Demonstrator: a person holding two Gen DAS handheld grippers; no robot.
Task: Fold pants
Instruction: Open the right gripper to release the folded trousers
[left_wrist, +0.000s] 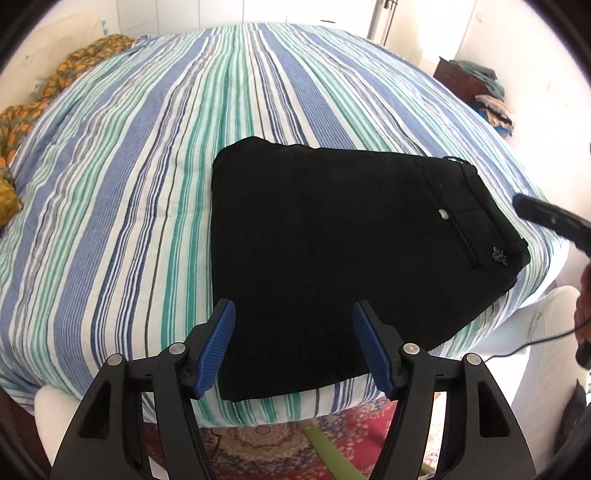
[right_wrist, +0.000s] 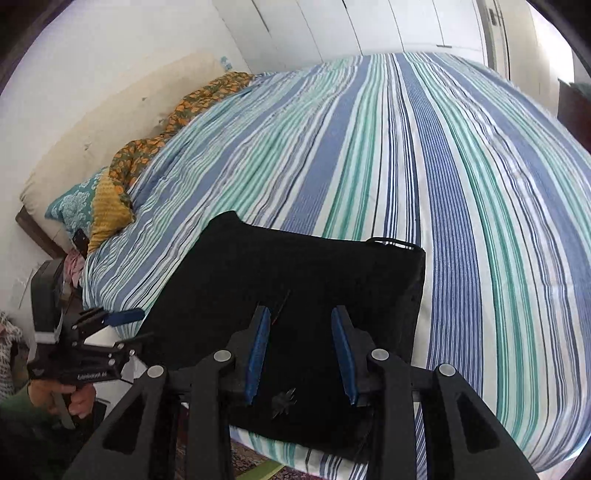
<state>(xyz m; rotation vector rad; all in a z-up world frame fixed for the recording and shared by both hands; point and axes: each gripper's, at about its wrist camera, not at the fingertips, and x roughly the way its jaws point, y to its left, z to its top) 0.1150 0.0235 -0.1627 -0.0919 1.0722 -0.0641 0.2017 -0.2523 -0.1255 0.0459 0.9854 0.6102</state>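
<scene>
Striped bedspread (left_wrist: 129, 184) — folded pants (left_wrist: 332, 240) near edge

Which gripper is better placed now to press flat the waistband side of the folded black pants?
Probably the right gripper: it hovers open above the pants near the waistband emblem. The left gripper is open over the opposite, plain end.

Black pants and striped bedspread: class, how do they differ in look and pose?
The black pants are plain and dark; the striped bedspread is pale with blue and green bands. The pants lie folded into a compact block; the bedspread lies spread across the bed. Both are flat fabric.
</scene>
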